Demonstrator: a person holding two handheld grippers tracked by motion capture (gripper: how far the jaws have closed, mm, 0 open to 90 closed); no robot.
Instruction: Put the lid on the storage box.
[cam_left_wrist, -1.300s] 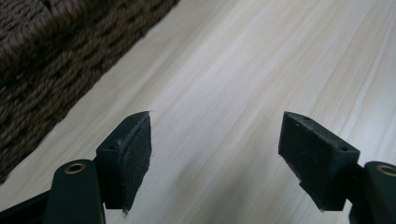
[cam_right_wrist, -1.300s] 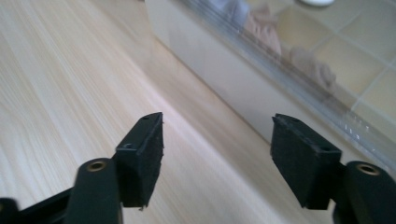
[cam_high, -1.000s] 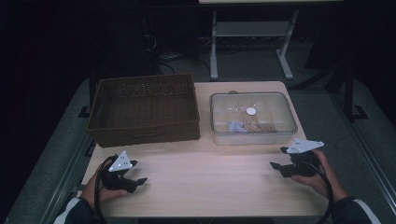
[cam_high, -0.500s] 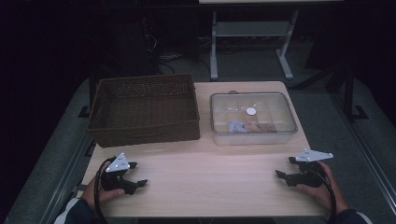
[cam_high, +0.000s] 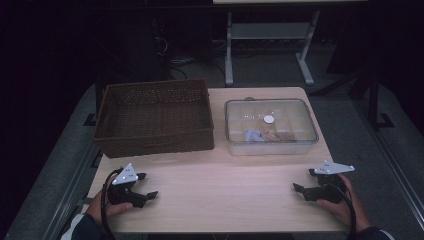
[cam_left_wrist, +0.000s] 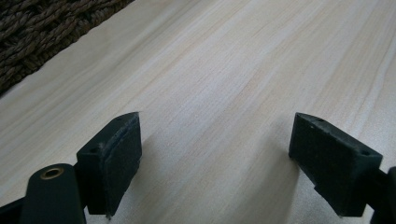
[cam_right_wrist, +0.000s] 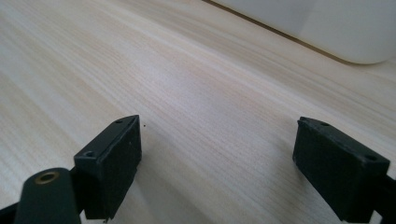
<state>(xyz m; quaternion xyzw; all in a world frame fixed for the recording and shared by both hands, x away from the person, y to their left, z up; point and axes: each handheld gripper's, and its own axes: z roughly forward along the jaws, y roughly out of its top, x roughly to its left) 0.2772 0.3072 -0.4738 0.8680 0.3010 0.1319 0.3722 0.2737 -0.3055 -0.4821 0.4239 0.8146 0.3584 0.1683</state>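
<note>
While both hands rest low at the near edge of the pale wooden bench (cam_high: 220, 190), the left gripper (cam_high: 142, 187) and the right gripper (cam_high: 305, 182) have just been opening, and each now stands with its fingers (cam_left_wrist: 114, 156) wide apart and nothing between them. The left gripper view shows bare wood grain between its pads, with a corner of the dark brown woven wicker basket (cam_high: 155, 117) at the upper left; the right gripper view shows the same bare wood, with the rounded wall of the clear plastic lidded box (cam_high: 270, 126) at the upper right.

Compared with a second ago, the right hand has sunk toward the bench top and drawn nearer to the person, and its fingers (cam_right_wrist: 112, 161) have spread. The left hand lies much where it was.

The box sits at the far right of the bench, shut under its lid with a small white round knob (cam_high: 269, 119), and some small tan pieces lie inside near its front wall. The basket stands just beside it on the left, apparently empty. Both are well apart from the grippers. My reading is that nothing has been started: the hands are settled and ready, and the nearest target for the right gripper is the box lid.
</note>
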